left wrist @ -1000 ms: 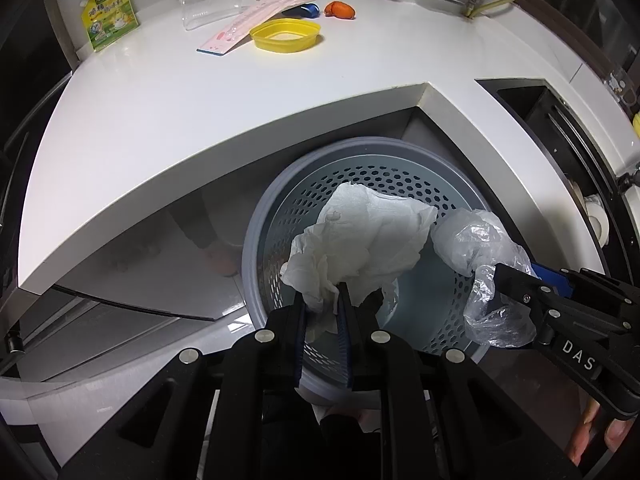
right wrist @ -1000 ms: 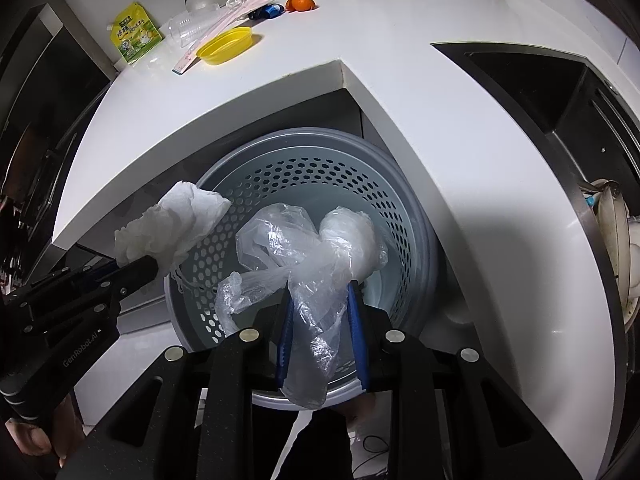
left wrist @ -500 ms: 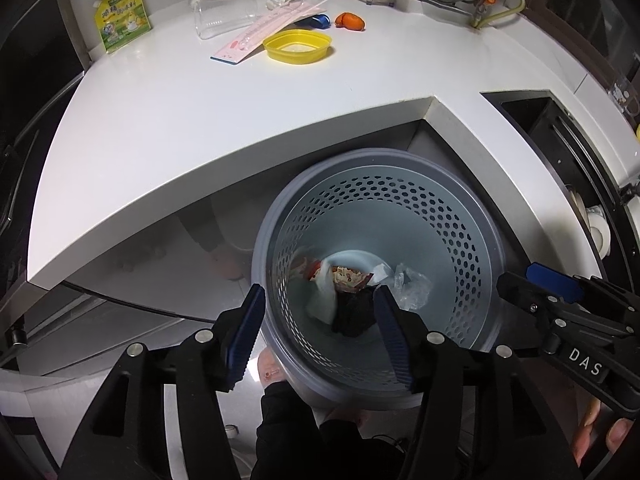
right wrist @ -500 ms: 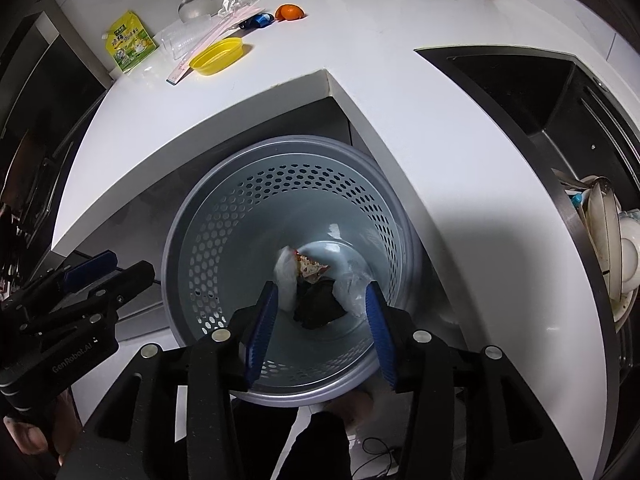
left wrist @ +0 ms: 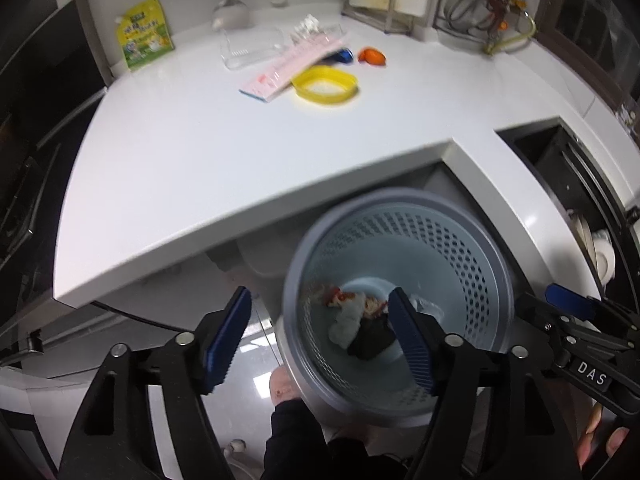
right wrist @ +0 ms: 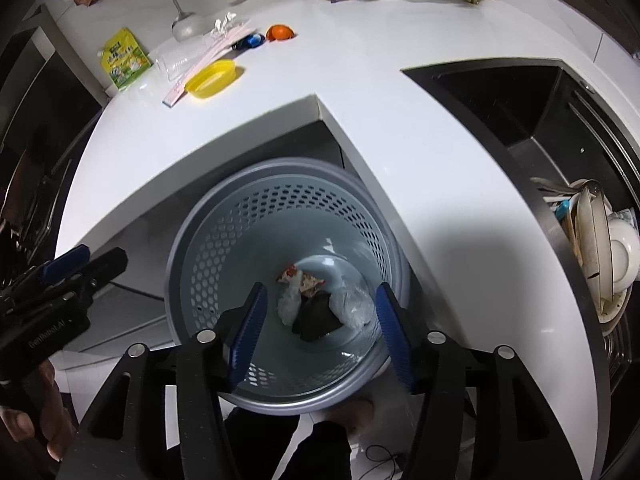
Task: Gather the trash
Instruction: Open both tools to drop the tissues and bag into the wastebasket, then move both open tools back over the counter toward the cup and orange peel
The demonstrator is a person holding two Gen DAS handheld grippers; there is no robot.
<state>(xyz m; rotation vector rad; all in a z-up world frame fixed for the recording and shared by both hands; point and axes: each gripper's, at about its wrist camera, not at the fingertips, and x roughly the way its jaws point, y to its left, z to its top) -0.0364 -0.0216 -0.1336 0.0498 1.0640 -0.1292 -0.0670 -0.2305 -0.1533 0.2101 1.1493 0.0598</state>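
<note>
A grey perforated trash bin (left wrist: 472, 248) stands on the floor below the white counter (left wrist: 240, 152); it also shows in the right wrist view (right wrist: 208, 248). At its bottom lie a white tissue (left wrist: 346, 326), a clear plastic bag (right wrist: 354, 306), a dark scrap (right wrist: 316, 320) and a red-and-white wrapper (right wrist: 306, 278). My left gripper (left wrist: 320, 336) is open and empty above the bin's left rim. My right gripper (right wrist: 320, 332) is open and empty above the bin's near side.
At the far end of the counter lie a yellow lid (left wrist: 325, 84), a pink package (left wrist: 288, 70), a clear tray (left wrist: 250, 46), a green pouch (left wrist: 144, 34) and an orange item (left wrist: 372, 56). A dark sink (right wrist: 520, 100) with dishes (right wrist: 600, 248) is at the right.
One second ago my left gripper held the tissue and my right gripper held the plastic bag over the bin. Both opened and the items fell in. Both grippers have since risen and drawn back.
</note>
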